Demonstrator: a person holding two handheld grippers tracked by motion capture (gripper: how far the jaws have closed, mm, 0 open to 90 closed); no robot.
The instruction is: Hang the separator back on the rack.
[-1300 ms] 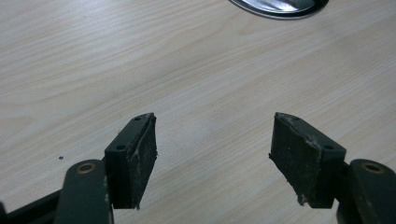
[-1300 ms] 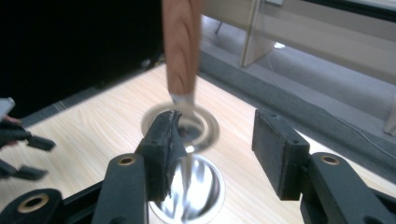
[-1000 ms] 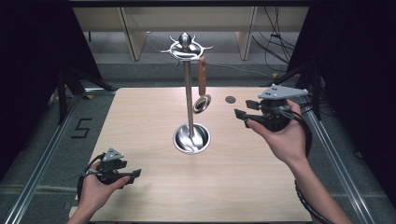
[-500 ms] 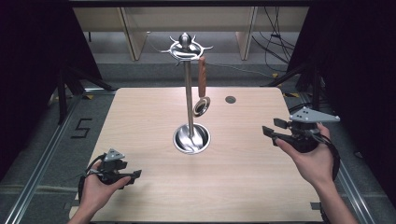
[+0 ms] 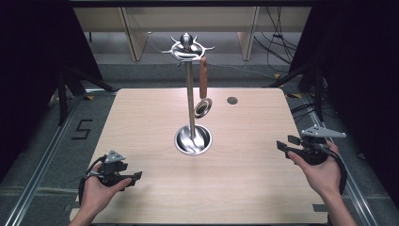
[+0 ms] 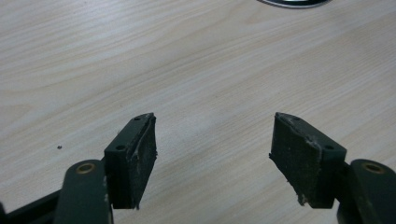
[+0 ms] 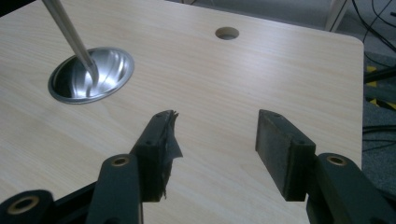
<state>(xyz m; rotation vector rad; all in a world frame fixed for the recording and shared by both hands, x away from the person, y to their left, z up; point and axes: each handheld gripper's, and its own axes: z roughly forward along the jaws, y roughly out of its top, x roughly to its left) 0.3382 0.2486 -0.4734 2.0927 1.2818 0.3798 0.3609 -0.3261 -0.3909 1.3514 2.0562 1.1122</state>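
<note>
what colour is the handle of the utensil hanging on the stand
Reddish brown handle, clearest in the high view.

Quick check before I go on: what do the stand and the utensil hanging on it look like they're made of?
Stand: apparently polished metal, probably steel; its dished base mirrors its surroundings. Utensil: the handle looks like reddish-brown wood, matte, though plastic can't be ruled out; its head is shiny and reflective, likely metal.
</note>
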